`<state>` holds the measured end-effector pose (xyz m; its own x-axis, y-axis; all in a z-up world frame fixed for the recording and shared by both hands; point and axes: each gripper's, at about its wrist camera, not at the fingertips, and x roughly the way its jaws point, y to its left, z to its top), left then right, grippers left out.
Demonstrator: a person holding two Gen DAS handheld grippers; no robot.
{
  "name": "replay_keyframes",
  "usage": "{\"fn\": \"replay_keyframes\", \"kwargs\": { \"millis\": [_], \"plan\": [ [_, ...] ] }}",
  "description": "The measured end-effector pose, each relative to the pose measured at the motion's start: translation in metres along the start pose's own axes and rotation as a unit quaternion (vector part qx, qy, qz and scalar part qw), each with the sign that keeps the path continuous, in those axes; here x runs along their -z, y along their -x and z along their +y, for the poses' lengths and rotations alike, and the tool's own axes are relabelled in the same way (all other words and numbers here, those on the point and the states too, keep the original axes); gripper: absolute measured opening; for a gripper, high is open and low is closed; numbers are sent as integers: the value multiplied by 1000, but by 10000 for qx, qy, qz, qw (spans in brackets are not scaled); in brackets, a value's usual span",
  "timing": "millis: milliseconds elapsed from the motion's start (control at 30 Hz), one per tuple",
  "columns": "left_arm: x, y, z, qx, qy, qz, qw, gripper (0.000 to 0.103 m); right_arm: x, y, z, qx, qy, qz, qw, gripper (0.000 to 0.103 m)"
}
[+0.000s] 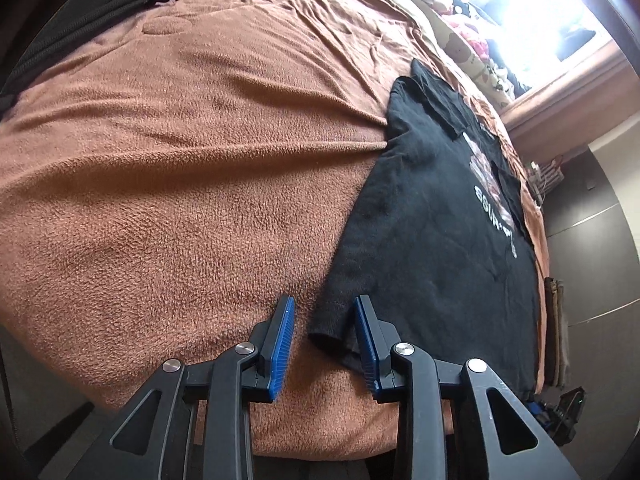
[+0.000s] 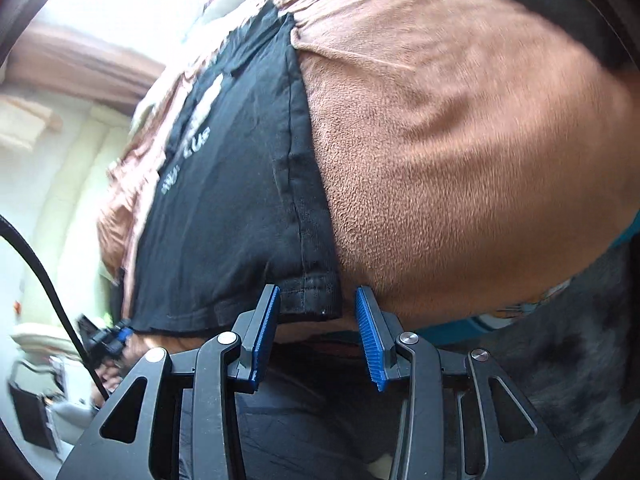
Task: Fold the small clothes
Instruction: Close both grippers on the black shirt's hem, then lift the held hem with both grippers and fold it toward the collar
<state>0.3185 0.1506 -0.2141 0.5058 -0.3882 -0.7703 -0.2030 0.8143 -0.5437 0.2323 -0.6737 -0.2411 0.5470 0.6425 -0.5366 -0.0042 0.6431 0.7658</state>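
Black printed cotton T-shirt (image 1: 432, 216) spread flat on rust-brown fleece bed blanket (image 1: 168, 184). Left gripper (image 1: 324, 344) jaws open around sleeve cuff; right gripper (image 2: 316, 336) jaws open at hem corner. Risk: pinching blanket too. Upper left: dark knit garment (image 1: 100, 12), well apart.

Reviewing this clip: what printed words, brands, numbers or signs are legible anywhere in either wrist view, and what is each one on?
"SSUR": white letters on the chest of the black T-shirt, in the left wrist view; the letters after them run into the fold and cannot be read.
Same print in the right wrist view: too blurred to read.
Graphic above the print: a picture, no legible text.
Brown blanket and both tongs: no text visible.
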Motion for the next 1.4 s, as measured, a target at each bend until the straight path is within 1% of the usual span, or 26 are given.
{"fn": "replay_keyframes", "kwargs": {
  "millis": [100,200,300,367,400,433,600,700,733,767,833,867,900,967,1067,1200,1300,1400],
  "plan": [
    [-2,-4,4,99,194,20,9998,33,3,0,-11,-307,-228,-176,9991,37],
    [-1,-5,3,128,224,45,9997,33,6,0,-17,-759,-427,-306,9957,37],
    [2,-5,2,398,371,129,9984,33,8,-2,-17,-1022,-390,-331,9934,37],
    [5,-6,1,457,422,136,9980,33,10,-4,-15,-1279,-342,-381,9905,37],
    [7,-6,2,487,448,116,9977,33,10,-5,-15,-1335,-327,-418,9896,37],
    [8,-6,2,518,488,91,9974,33,11,-8,-14,-1321,-313,-451,9897,37],
    [7,-7,10,637,788,-26,9949,33,11,-22,-12,-884,-356,-573,9938,35],
    [6,-9,8,602,864,-106,9944,33,10,-26,-2,-594,-381,-603,9957,17],
    [6,-9,7,563,864,-130,9946,33,9,-28,0,-458,-401,-610,9963,8],
    [6,-11,7,540,888,-143,9945,33,10,-27,2,-392,-409,-625,9964,4],
    [6,-10,6,510,920,-179,9943,27,10,-26,7,-312,-419,-680,9963,1],
    [7,-10,6,494,924,-165,9944,18,10,-23,11,-290,-402,-716,9962,0],
    [8,-11,8,516,956,-136,9940,12,12,-18,16,-279,-384,-744,9961,0],
    [10,-9,12,649,1053,-128,9922,8,14,-11,23,-306,-339,-838,9954,0],
    [10,0,8,726,962,-232,9924,6,18,3,31,-379,-202,-968,9944,0],
    [9,23,-10,915,650,-429,9928,3,21,20,42,-590,10,-1091,9923,0],
    [10,43,-23,1010,444,-548,9924,3,25,29,54,-627,237,-1149,9911,0],
    [11,57,-28,1077,436,-623,9913,3,29,36,55,-688,330,-1207,9897,0]
  ]
}}
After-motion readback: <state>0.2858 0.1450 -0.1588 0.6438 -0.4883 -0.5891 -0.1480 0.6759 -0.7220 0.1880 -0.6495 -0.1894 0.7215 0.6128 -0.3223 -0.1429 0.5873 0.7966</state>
